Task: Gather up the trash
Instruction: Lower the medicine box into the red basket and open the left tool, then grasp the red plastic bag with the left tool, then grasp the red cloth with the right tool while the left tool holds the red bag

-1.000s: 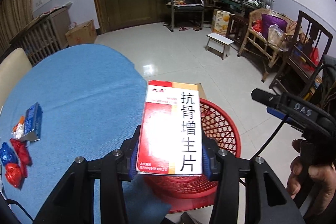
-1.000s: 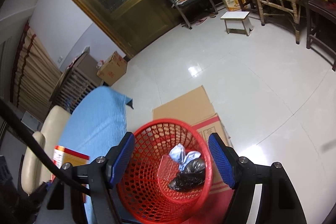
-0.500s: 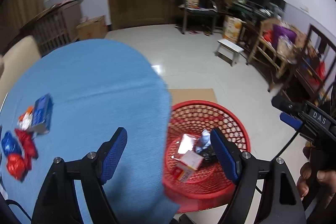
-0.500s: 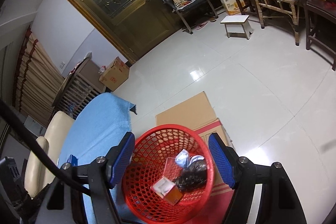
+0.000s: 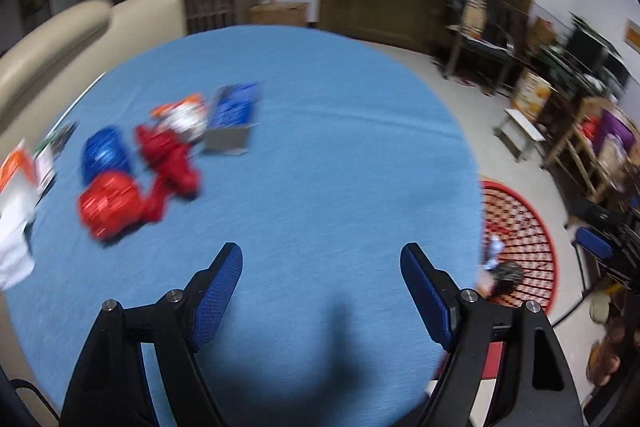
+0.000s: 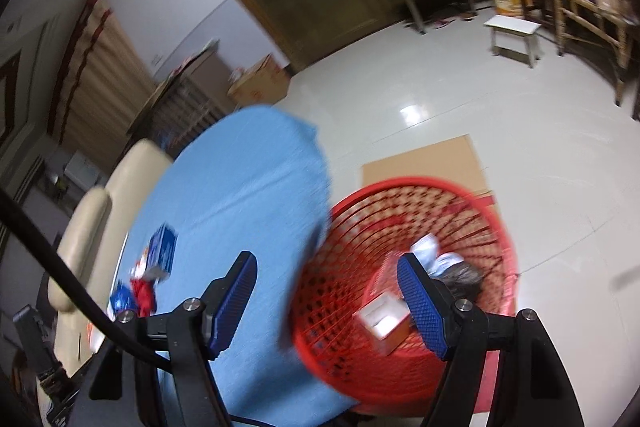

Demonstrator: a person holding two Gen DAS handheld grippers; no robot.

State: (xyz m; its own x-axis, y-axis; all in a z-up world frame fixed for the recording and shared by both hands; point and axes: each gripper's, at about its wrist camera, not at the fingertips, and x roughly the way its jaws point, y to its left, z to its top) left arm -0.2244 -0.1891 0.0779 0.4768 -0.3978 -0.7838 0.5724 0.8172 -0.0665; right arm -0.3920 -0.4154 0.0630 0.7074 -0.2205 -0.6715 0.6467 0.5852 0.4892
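Blue cloth covers the round surface (image 5: 320, 147), which fills most of the left wrist view and the left half of the right wrist view. Beside its right edge, on the pale tiled floor (image 6: 440, 87), stands the red plastic mesh basket (image 6: 460, 203), resting partly on a flat sheet of brown cardboard (image 6: 420, 163). Inside the basket lie a small white-and-orange carton (image 6: 384, 323), a crumpled white wrapper (image 6: 430, 253) and a dark crumpled bag (image 6: 466, 275).

On the left part of the surface a cluster of trash remains: a red crumpled wrapper (image 5: 106, 205), a second red crumpled piece (image 5: 172, 161), a blue crumpled wrapper (image 5: 104, 155), a blue rectangular box (image 5: 234, 115) and an orange-and-white packet (image 5: 182, 113). Motion blur prevents finer identification of these items. White and orange papers (image 5: 16, 195) lie at the far left edge.

Left claw (image 5: 322, 291): released, blue pads spread wide, nothing between them, positioned above bare cloth, well apart from the cluster.

Right claw (image 6: 328, 301): released, nothing gripped, positioned above the boundary between surface and basket.
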